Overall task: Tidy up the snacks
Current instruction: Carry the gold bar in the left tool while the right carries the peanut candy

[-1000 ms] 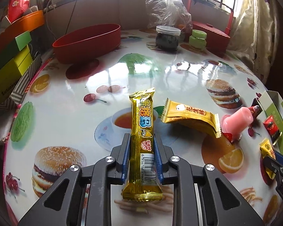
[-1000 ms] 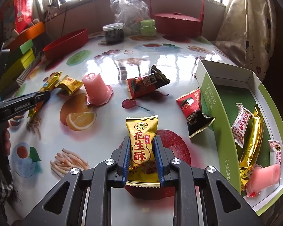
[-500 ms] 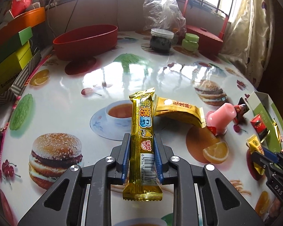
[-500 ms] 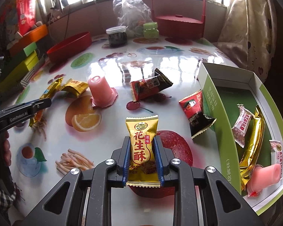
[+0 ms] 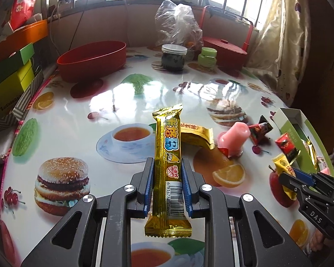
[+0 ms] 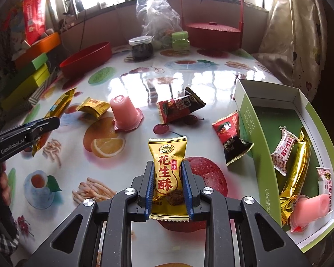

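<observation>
My left gripper [image 5: 168,164] is shut on a long gold snack bar [image 5: 169,151], held above the table. My right gripper [image 6: 168,166] is shut on a gold peanut-candy packet [image 6: 167,166], lifted above the table left of the green-and-white box [image 6: 248,120]. The box holds a gold bar [image 6: 296,169], white packets and a pink jelly cup [image 6: 309,209]. On the table lie a yellow packet [image 6: 93,106], a pink jelly cup [image 6: 124,113] and red packets [image 6: 178,109] [image 6: 228,129]. The right gripper shows in the left wrist view [image 5: 285,175], and the left gripper in the right wrist view [image 6: 53,120].
A red oval bowl [image 5: 93,60], a dark jar [image 5: 173,57], a green jar [image 5: 208,56], a plastic bag [image 5: 178,24] and a red basket [image 5: 225,51] stand at the back. Coloured boxes [image 5: 9,75] are stacked along the left edge.
The left gripper has risen and pulled back with the gold bar; the table items look farther off. The right gripper has lifted a little with its packet.
</observation>
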